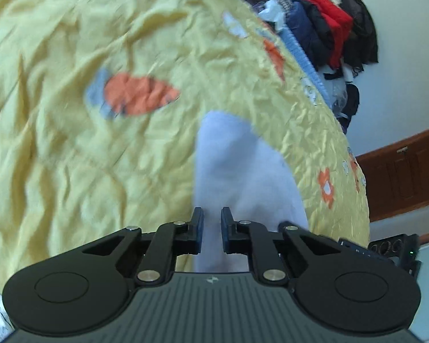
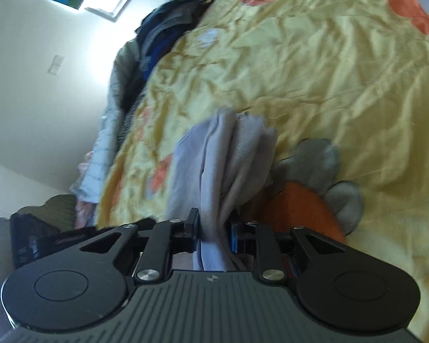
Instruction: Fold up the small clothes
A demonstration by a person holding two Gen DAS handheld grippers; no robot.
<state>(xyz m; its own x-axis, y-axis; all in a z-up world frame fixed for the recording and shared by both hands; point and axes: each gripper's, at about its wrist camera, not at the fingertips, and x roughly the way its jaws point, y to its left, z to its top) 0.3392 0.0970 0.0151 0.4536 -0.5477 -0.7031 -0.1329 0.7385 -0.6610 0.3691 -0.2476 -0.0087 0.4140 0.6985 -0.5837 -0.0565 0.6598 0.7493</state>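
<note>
Your right gripper (image 2: pixel 213 228) is clamped on a bunched pale garment (image 2: pixel 226 154): the fabric runs down between the fingers at bottom centre of the right view and fans out above them in several layered pleats, so you've got more than one thickness pinched. It hangs or trails over the yellow sheet (image 2: pixel 314 71), just left of an orange and grey print on that sheet. Can't tell what kind of garment it is; a sock or small top, prob.

Your left gripper (image 1: pixel 211 228) sits with jaws narrow, a slim gap showing between them. A pale cloth (image 1: pixel 237 177) fills that gap and rises from it toward mid frame, but whether the pads actually bite it I can't tell; the view is motion-blurred. It may be the same piece seen from the other end, not sure. The sheet (image 1: pixel 100 157) lies behind it, crumpled.

Progress, as I read it: early-to-mid on this item. The cloth is gathered and off the bed, not laid flat, and no finished fold shows. No neat stack of folded pieces appears in either view. A pile of clothes (image 1: pixel 329 28) sits upper right in the left view, and a dark heap (image 2: pixel 168 25) upper centre in the right view, so plenty looks left to do.
</note>
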